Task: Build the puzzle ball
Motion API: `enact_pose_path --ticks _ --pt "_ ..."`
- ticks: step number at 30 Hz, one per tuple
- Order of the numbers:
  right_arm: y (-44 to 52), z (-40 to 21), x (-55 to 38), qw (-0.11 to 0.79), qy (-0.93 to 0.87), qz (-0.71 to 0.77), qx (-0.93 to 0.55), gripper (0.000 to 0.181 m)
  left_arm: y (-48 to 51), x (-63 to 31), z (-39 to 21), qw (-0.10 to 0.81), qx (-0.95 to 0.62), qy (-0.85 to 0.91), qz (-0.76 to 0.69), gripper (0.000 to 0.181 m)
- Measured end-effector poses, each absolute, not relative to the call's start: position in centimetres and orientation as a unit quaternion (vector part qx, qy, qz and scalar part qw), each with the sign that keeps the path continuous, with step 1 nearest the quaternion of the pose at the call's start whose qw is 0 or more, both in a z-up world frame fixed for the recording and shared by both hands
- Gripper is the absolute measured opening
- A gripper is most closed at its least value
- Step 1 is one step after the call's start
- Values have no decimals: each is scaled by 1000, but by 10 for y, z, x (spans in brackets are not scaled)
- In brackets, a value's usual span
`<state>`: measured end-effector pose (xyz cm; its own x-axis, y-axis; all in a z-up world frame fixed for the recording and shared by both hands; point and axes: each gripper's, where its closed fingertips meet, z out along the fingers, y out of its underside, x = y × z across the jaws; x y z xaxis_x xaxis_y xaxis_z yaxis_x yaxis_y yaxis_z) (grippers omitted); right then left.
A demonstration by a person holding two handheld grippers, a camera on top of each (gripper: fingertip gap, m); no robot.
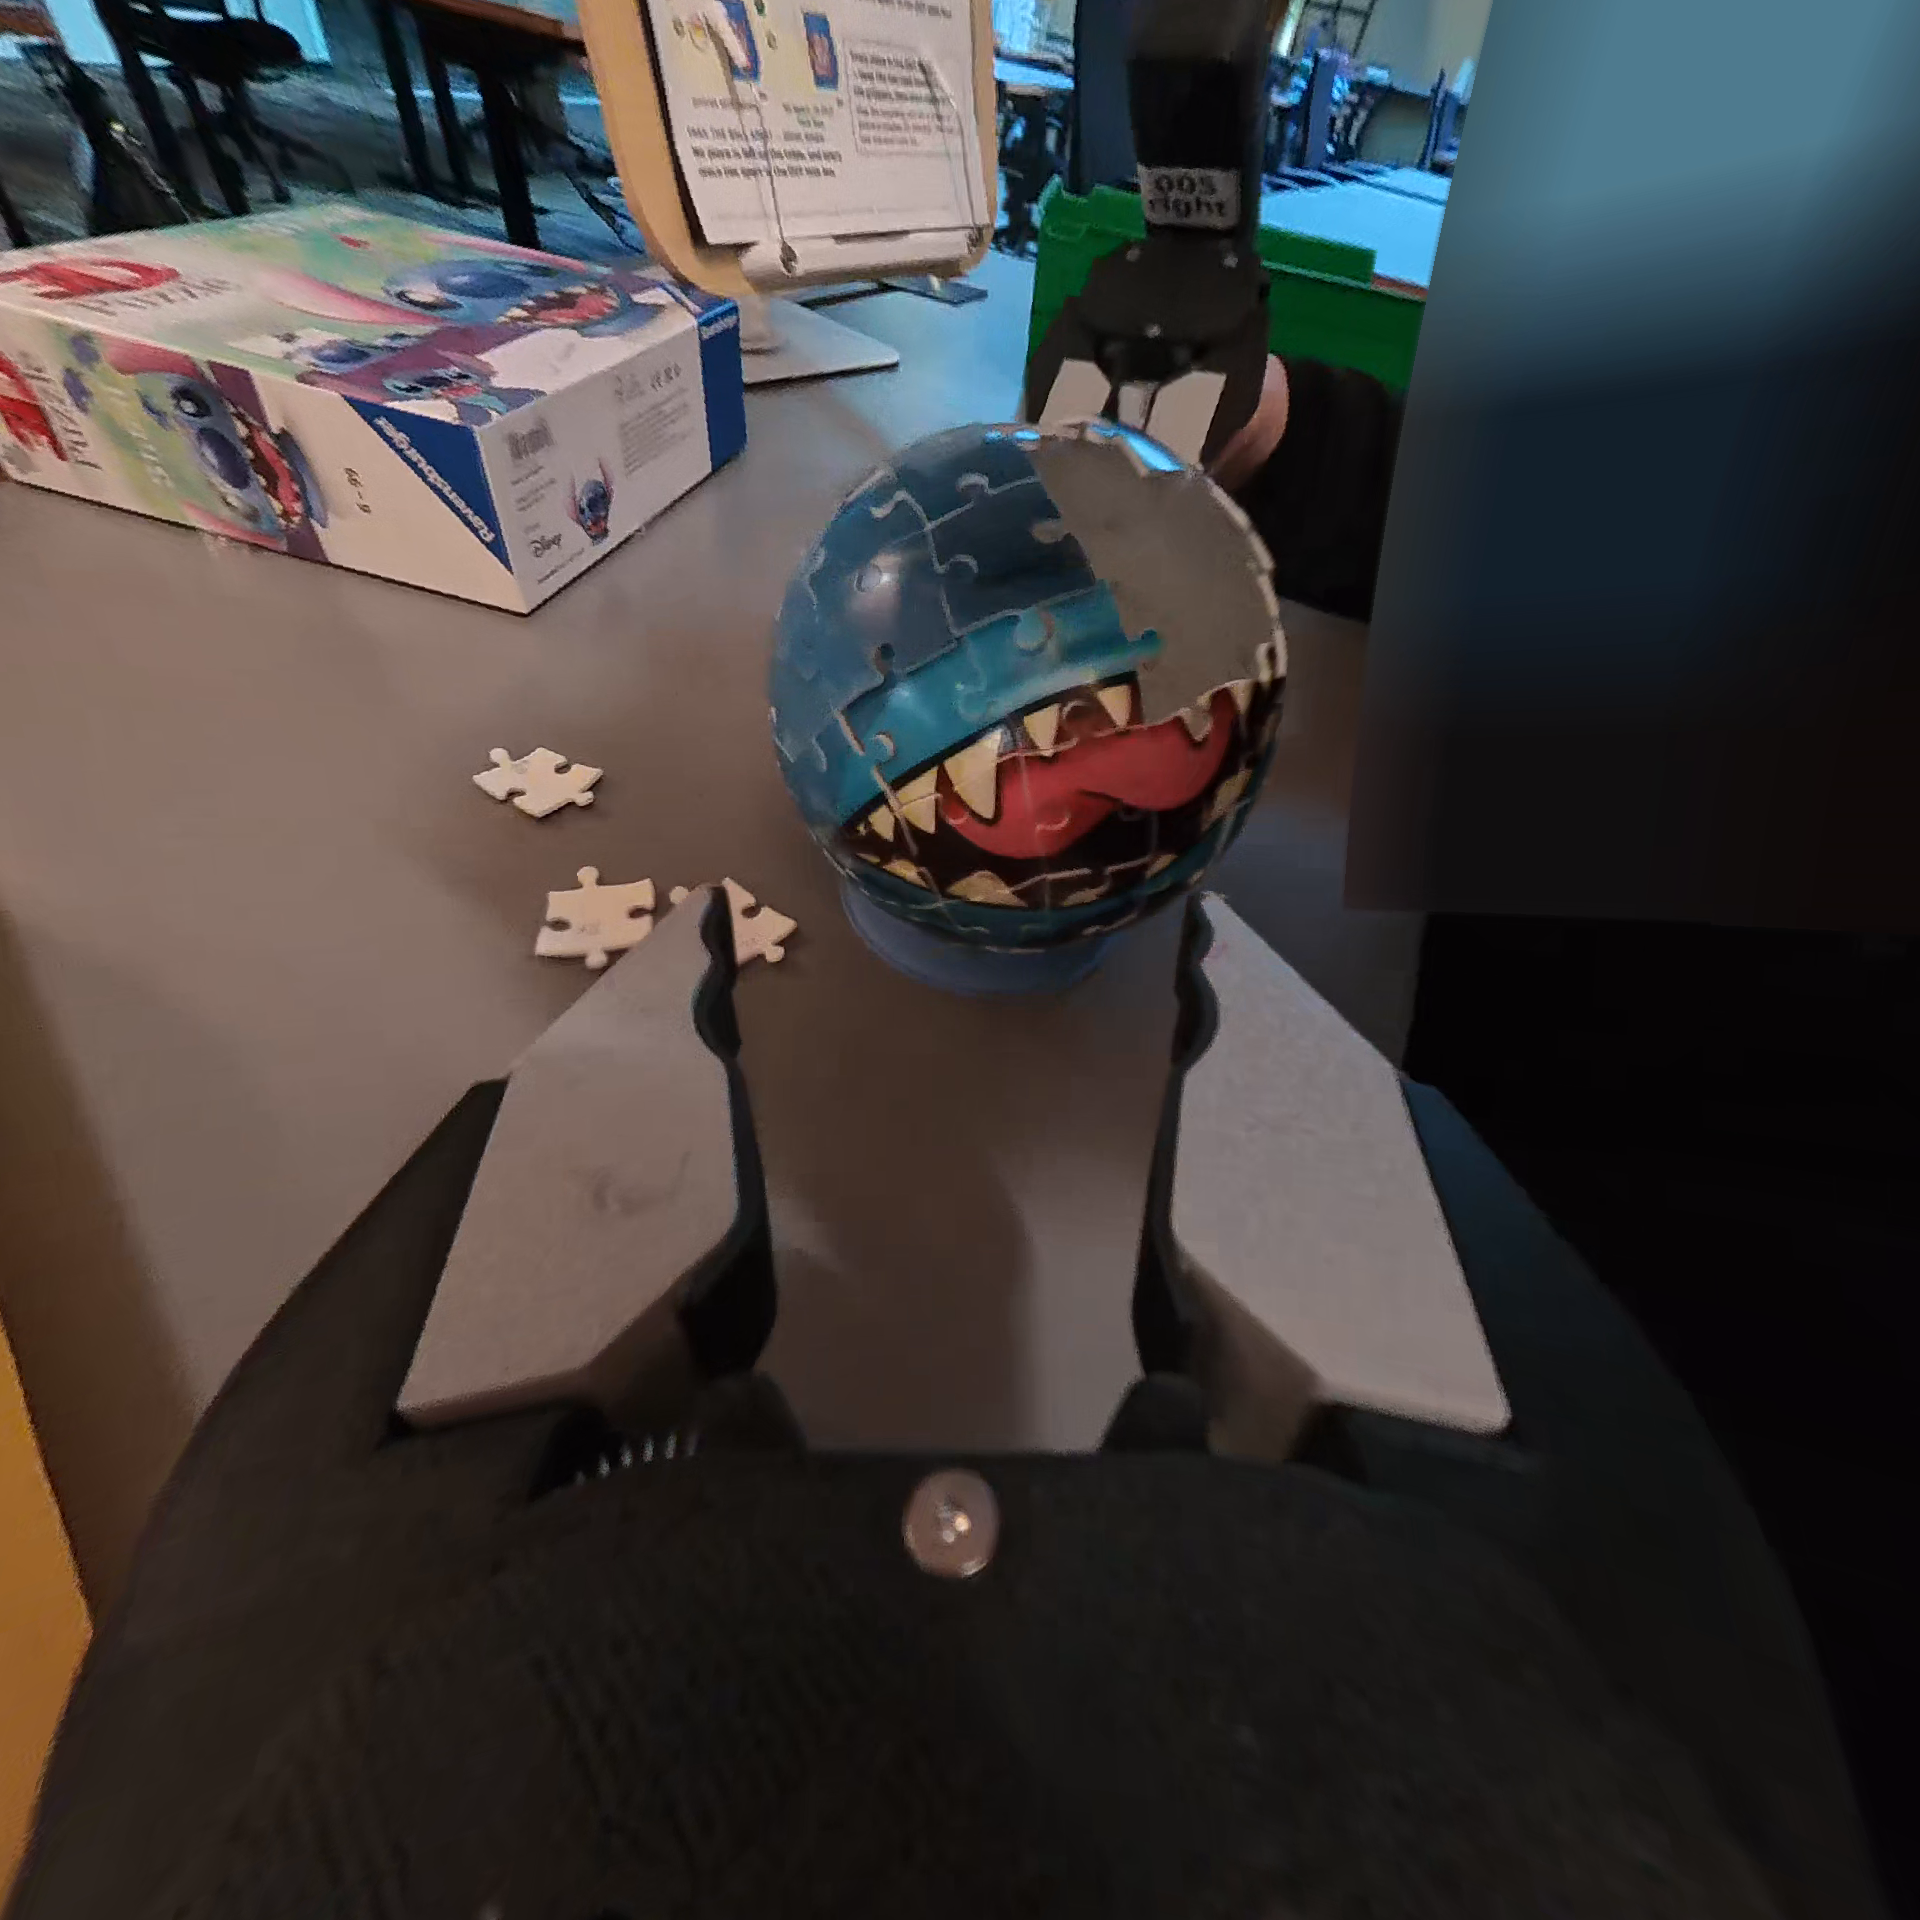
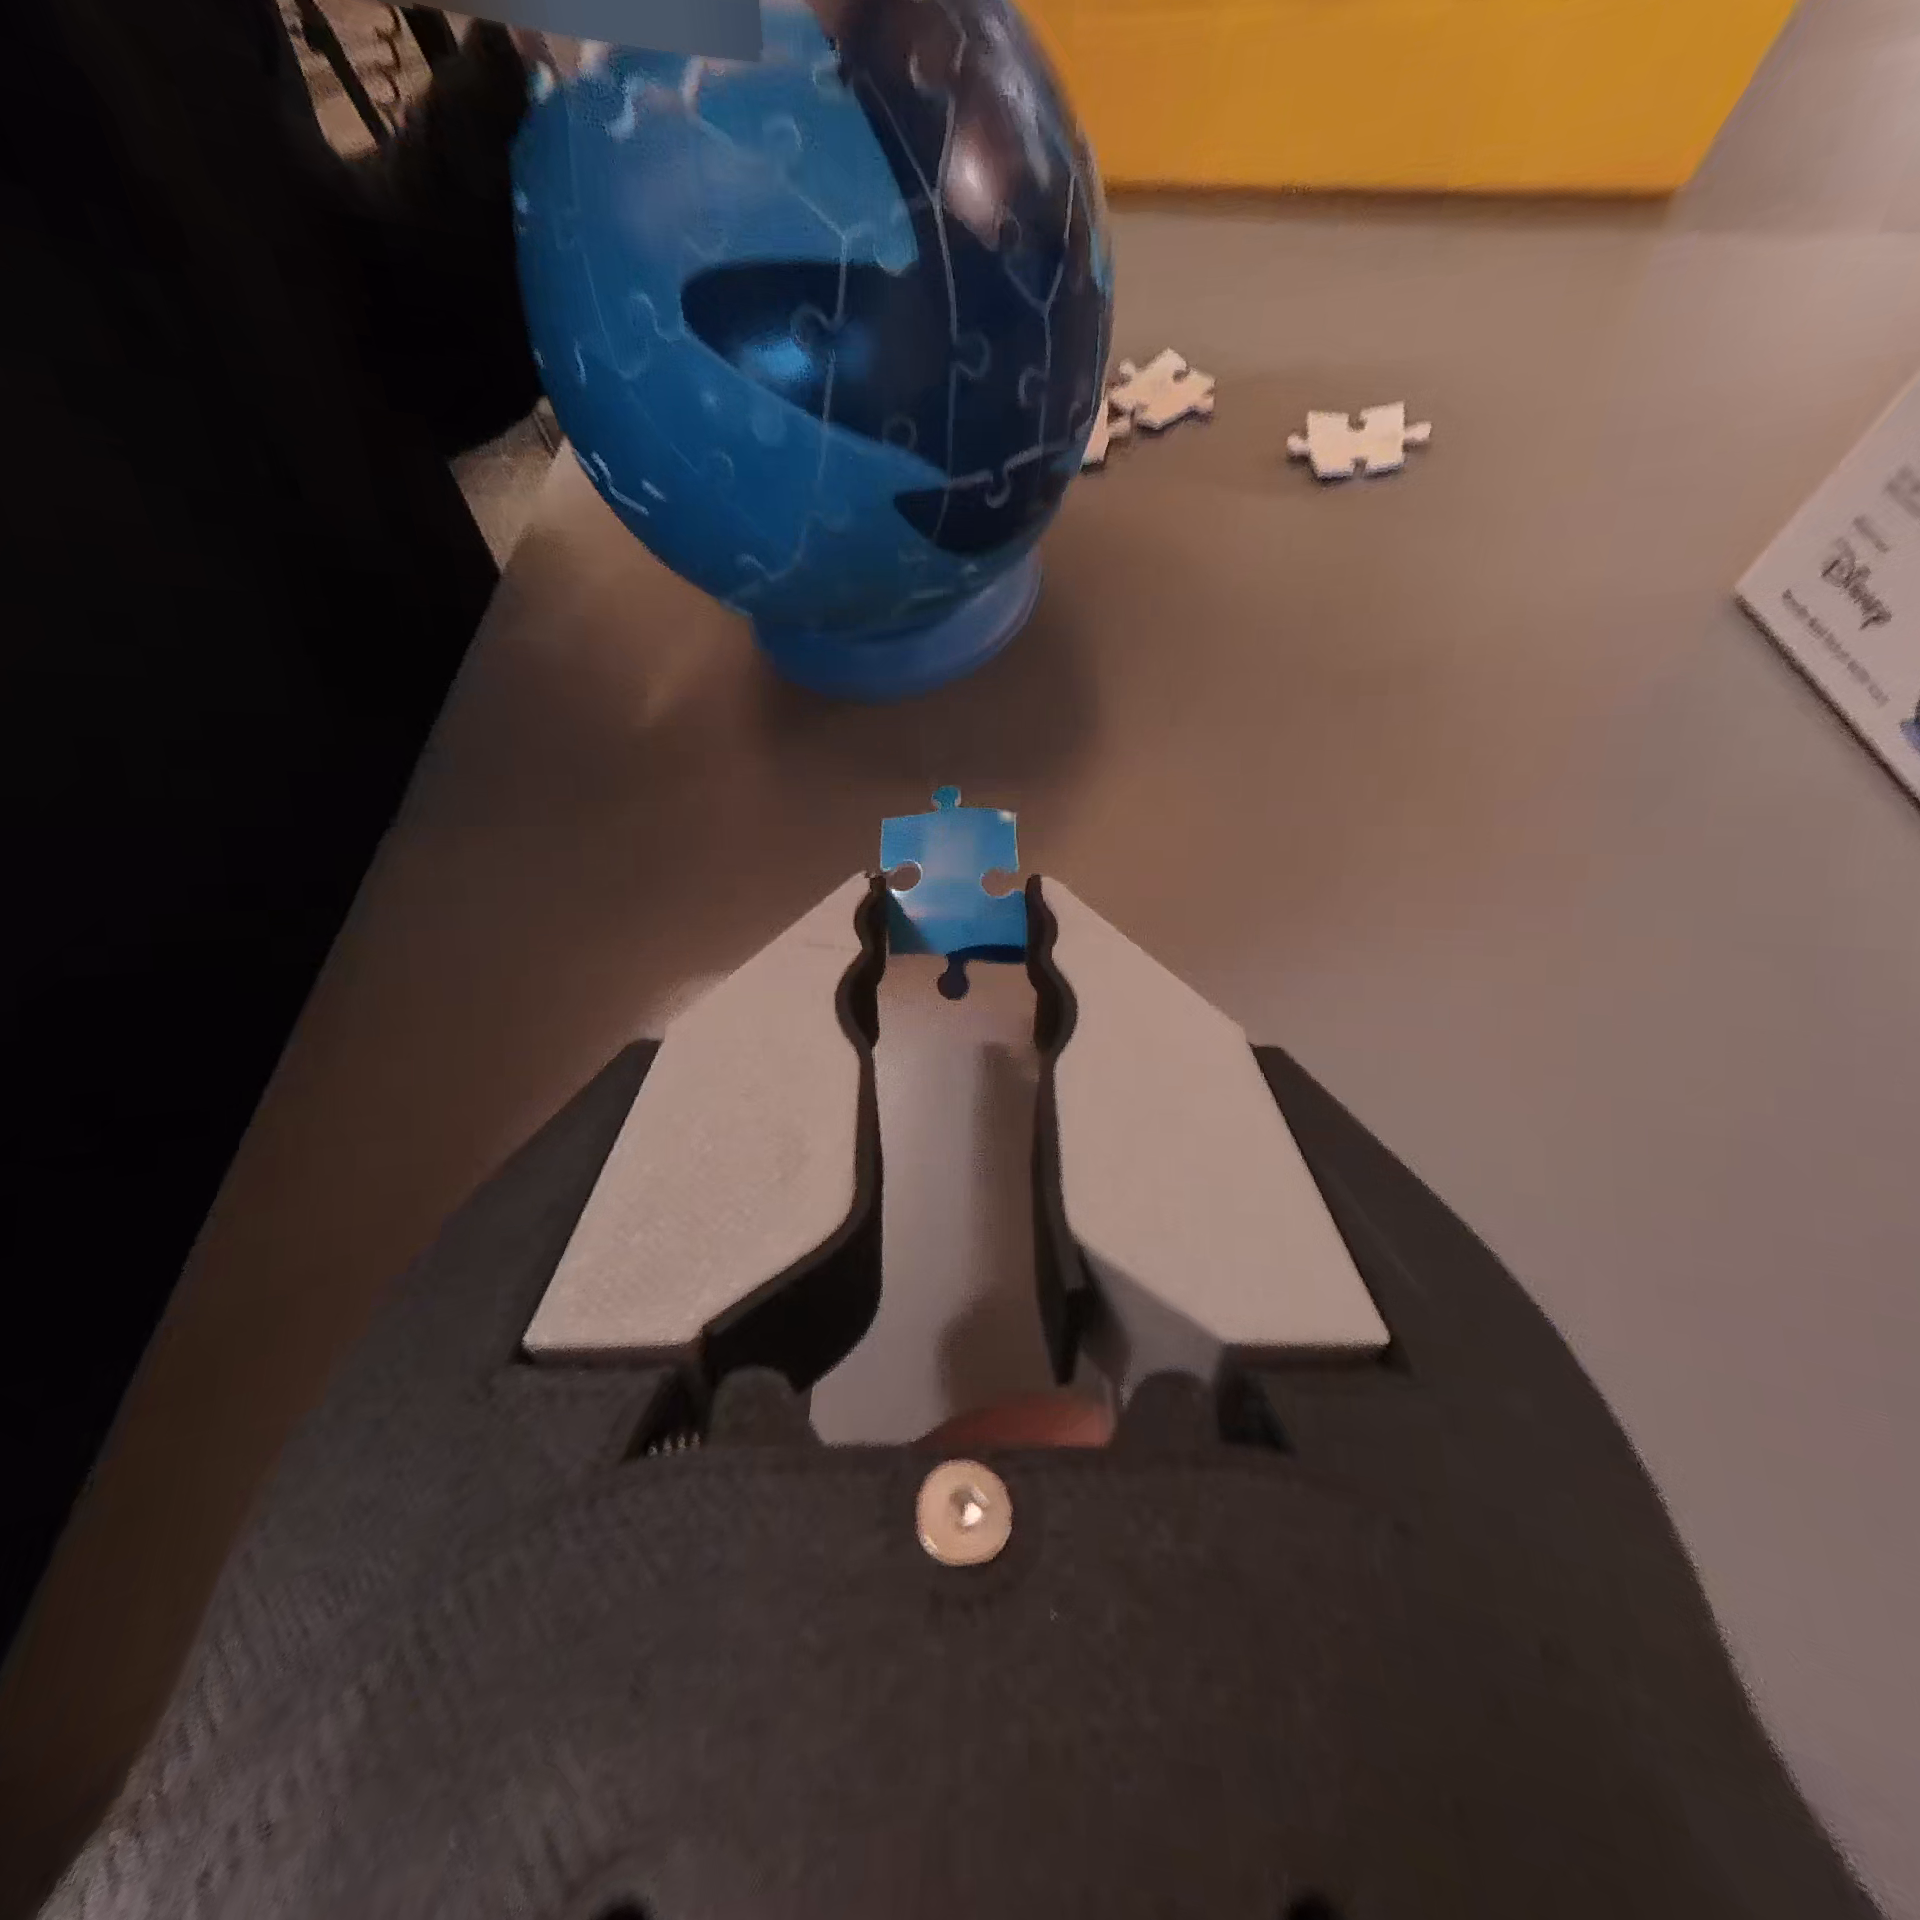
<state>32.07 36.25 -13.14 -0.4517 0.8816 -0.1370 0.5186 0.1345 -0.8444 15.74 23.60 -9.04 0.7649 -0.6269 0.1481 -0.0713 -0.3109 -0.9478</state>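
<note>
Grey table (image 1: 260,675) lies under both of our tools. Our right gripper (image 2: 954,909) has its fingers pressed on a blue puzzle piece (image 2: 948,878), which stands out past the tips, above the table. Beyond it the puzzle ball (image 2: 821,343) sits on its blue base (image 2: 914,649), with open gaps in the shell. Our left gripper (image 1: 951,940) is spread apart and holds nothing; its tips are just before the ball's base, with the toothed mouth facing it. Three white loose pieces (image 1: 538,779) lie to the left of the ball, face down. Farther left lies the puzzle box (image 1: 364,405), and behind it stands a paper holder (image 1: 821,135).
</note>
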Motion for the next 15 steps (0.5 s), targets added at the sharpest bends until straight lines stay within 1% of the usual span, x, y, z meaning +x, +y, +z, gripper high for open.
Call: enact_pose_path --ticks 5,7,12,15 --pt "363 -158 323 182 -754 384 -500 23 255 165 -105 520 -774 269 -242 93" --pt "363 -166 322 185 -764 366 -499 24 255 174 -105 508 -766 292 -265 97" --pt "361 -167 321 181 -786 355 -473 24 251 186 -96 503 -737 323 -316 102" --pt "364 -165 319 184 -795 345 -464 24 253 188 -97 512 -726 329 -319 103"
